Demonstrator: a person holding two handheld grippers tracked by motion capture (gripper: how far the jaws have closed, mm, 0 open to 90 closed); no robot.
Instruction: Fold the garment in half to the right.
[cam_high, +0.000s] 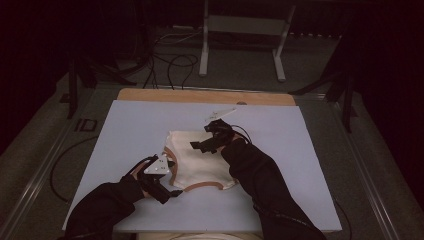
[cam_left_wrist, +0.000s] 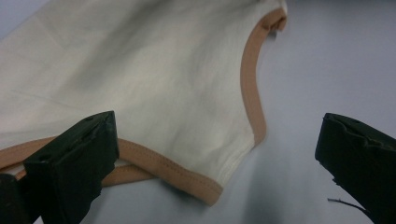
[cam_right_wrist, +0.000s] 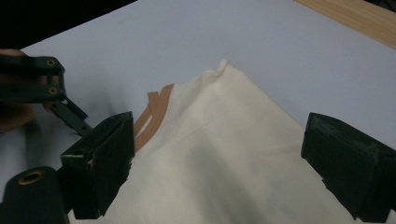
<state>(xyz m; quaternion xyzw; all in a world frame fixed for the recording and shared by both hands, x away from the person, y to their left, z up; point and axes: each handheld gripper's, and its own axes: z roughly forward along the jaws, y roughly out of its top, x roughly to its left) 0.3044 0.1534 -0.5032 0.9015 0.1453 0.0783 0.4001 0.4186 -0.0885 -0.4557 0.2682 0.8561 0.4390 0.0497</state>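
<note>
A cream garment (cam_high: 200, 165) with tan trim lies folded on the pale board (cam_high: 135, 125) in the high view. My left gripper (cam_high: 170, 182) stands open at its near-left edge. In the left gripper view, the jaws of the left gripper (cam_left_wrist: 215, 161) are spread wide over the garment's trimmed corner (cam_left_wrist: 205, 186), gripping nothing. My right gripper (cam_high: 202, 137) hovers open over the garment's far side. In the right gripper view, the cream cloth (cam_right_wrist: 224, 154) lies between the parted jaws of the right gripper (cam_right_wrist: 226, 170), and the left gripper (cam_right_wrist: 42, 88) shows beyond them.
A wooden strip (cam_high: 200, 96) runs along the board's far edge. A small white object (cam_high: 220, 114) lies just beyond the garment. Past the table stand a metal frame (cam_high: 240, 40) and loose cables (cam_high: 170, 65) on the floor. Bare board surrounds the garment.
</note>
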